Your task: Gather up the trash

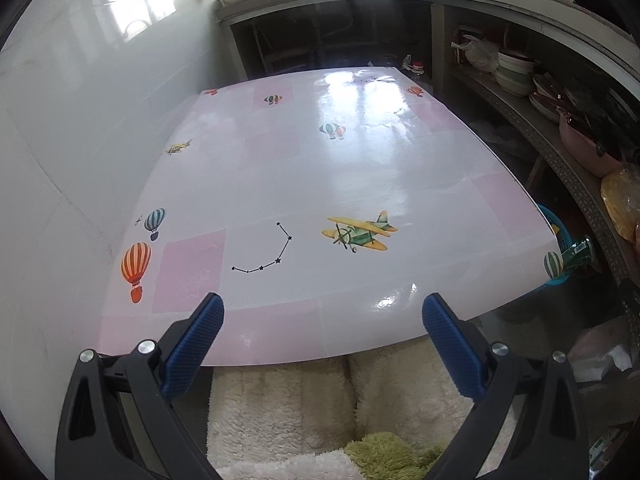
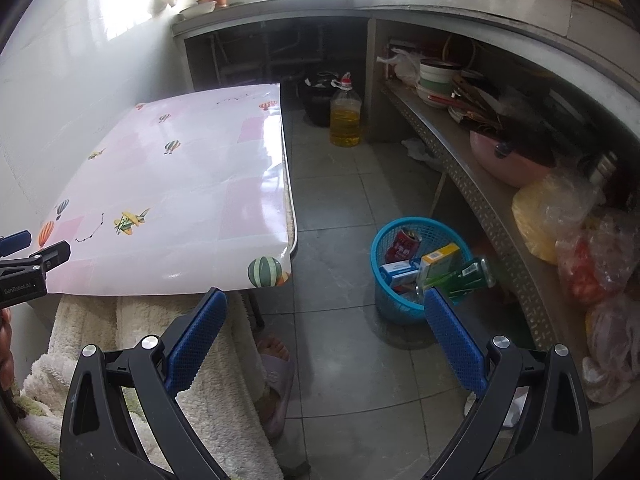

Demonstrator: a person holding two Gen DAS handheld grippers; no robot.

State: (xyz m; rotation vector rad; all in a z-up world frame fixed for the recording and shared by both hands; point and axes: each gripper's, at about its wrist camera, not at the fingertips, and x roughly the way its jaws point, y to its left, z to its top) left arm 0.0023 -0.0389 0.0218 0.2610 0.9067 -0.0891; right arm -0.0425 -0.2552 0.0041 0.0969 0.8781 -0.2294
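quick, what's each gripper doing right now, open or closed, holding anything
Left gripper: open, holding nothing, over the near table edge.
Right gripper: open, holding nothing, aimed toward the blue basket.

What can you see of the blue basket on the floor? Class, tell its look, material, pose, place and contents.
The blue basket is round, of latticed plastic as it looks, standing upright on the grey tiled floor between the table and the low shelf. It holds a red can, a blue-and-white box, a yellow-topped green box and a green bottle that leans out over its rim. No gripper touches it. In the left wrist view only its edge shows past the table.
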